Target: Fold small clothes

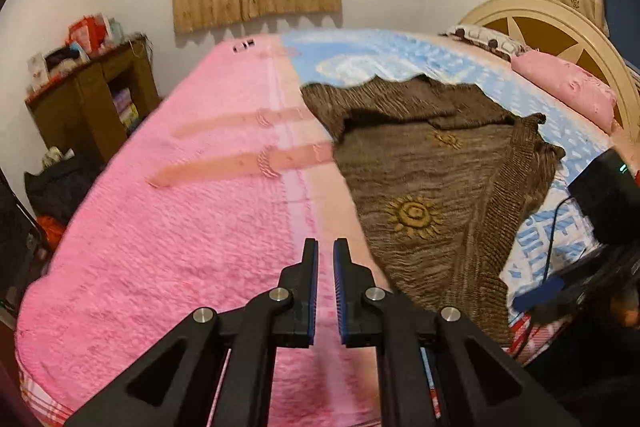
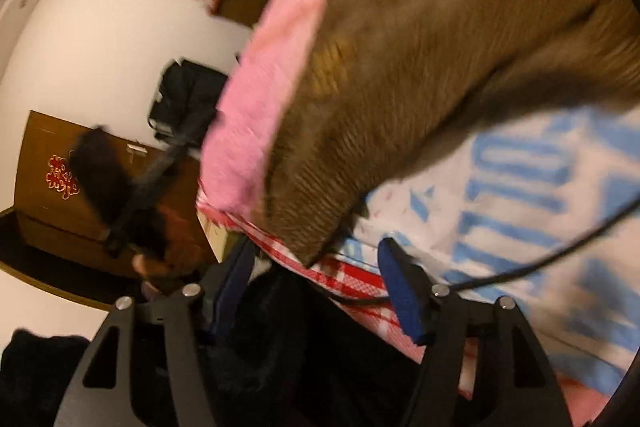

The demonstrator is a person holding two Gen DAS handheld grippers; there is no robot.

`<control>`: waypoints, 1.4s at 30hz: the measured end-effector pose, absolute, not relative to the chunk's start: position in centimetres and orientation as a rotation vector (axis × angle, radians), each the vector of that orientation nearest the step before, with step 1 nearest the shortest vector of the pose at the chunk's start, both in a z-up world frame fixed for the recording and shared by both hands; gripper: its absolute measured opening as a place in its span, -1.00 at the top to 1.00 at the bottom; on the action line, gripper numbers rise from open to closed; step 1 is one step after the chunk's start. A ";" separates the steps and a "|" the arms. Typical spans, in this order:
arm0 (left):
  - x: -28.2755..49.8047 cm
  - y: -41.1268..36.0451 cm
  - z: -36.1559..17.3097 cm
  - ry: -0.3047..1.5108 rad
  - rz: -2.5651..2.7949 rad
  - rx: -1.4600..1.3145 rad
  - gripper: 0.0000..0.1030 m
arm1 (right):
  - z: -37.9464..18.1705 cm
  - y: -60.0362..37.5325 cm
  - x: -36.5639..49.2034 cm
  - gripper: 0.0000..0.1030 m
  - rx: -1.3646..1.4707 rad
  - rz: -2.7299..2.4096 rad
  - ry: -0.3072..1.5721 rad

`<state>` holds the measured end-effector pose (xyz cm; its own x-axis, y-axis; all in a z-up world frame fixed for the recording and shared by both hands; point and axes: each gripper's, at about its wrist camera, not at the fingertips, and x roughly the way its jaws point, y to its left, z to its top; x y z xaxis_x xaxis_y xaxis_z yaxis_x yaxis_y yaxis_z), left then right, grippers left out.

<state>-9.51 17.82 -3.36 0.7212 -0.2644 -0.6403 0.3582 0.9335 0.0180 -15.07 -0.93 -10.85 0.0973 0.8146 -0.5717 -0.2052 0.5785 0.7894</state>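
My left gripper (image 1: 326,247) sits with its blue-padded jaws nearly together, only a thin slit between them and nothing caught in it, poised over the pink blanket (image 1: 180,227) near the foot edge of the bed. The brown knitted garment (image 1: 432,187) lies spread on the bed just right of that gripper, straddling the seam where the pink blanket meets the blue-and-white blanket (image 1: 400,55); its top part is folded over toward the headboard (image 1: 560,23), and its ribbed hem runs down to the near edge. My right gripper (image 2: 316,267) stands wide, jaws well apart with nothing pressed between the pads; the garment's ribbed corner (image 2: 316,227) hangs just ahead of the gap at the bed's edge, above the red checked sheet (image 2: 352,275). That view is blurred. A black cable (image 2: 560,251) trails across the blue-and-white blanket.
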 end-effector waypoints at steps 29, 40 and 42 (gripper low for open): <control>-2.5 14.8 -5.7 0.855 -0.630 0.058 0.85 | -3.9 -8.5 -11.9 -0.61 0.667 0.638 0.832; -2.4 10.8 -7.6 0.898 -0.673 0.059 0.85 | -3.8 -12.6 -15.8 -0.60 0.501 0.443 0.803; -2.5 11.3 -7.4 0.898 -0.653 0.046 0.85 | -4.7 -12.6 -15.3 -0.60 0.544 0.447 0.813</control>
<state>-2.54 11.28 -7.39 0.4444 -0.5085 -0.7375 0.5456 0.8066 -0.2274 -15.29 -12.64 -4.74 0.6095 0.5664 -0.5547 -0.1649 0.7750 0.6101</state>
